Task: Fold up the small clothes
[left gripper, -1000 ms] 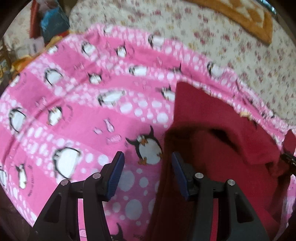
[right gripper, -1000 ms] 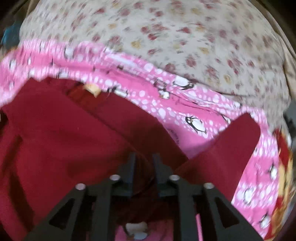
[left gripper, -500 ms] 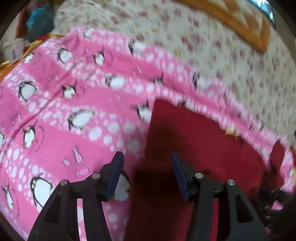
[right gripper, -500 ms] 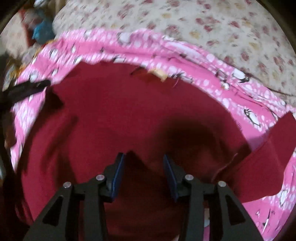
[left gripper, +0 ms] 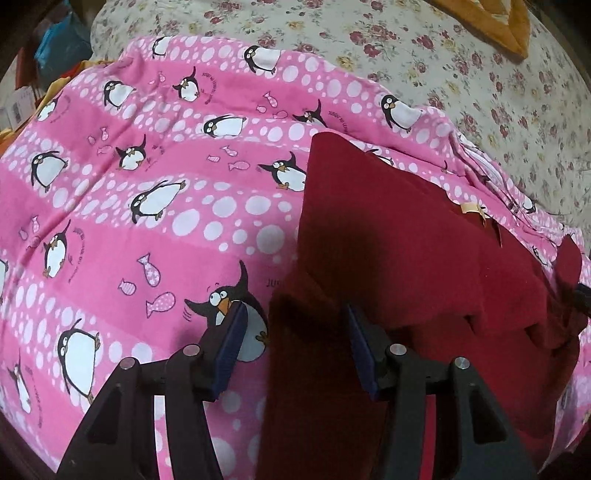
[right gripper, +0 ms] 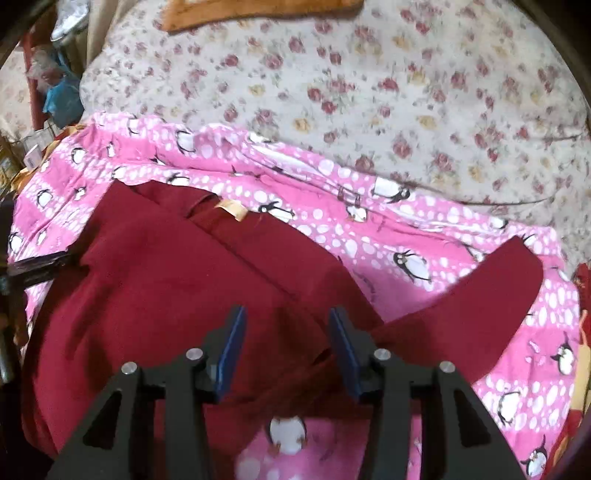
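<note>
A dark red garment (left gripper: pixel 406 258) lies on a pink penguin-print blanket (left gripper: pixel 147 184); its collar with a tan label (left gripper: pixel 471 208) points away. In the right wrist view the garment (right gripper: pixel 166 277) is partly folded, one sleeve (right gripper: pixel 480 306) stretched out to the right. My left gripper (left gripper: pixel 293 343) is open, its jaws straddling the garment's left edge with nothing gripped. My right gripper (right gripper: pixel 286 350) is open above the garment's lower middle, with nothing between the pads.
The blanket lies on a floral bedsheet (right gripper: pixel 369 92). An orange cloth (right gripper: pixel 240 11) lies at the far side of the bed. Clutter with a blue bag (right gripper: pixel 59 99) stands beyond the bed's left edge.
My right gripper went from shut on the red cloth to open, letting go, and drew back. The left gripper stayed open and shifted over the garment's left edge.
</note>
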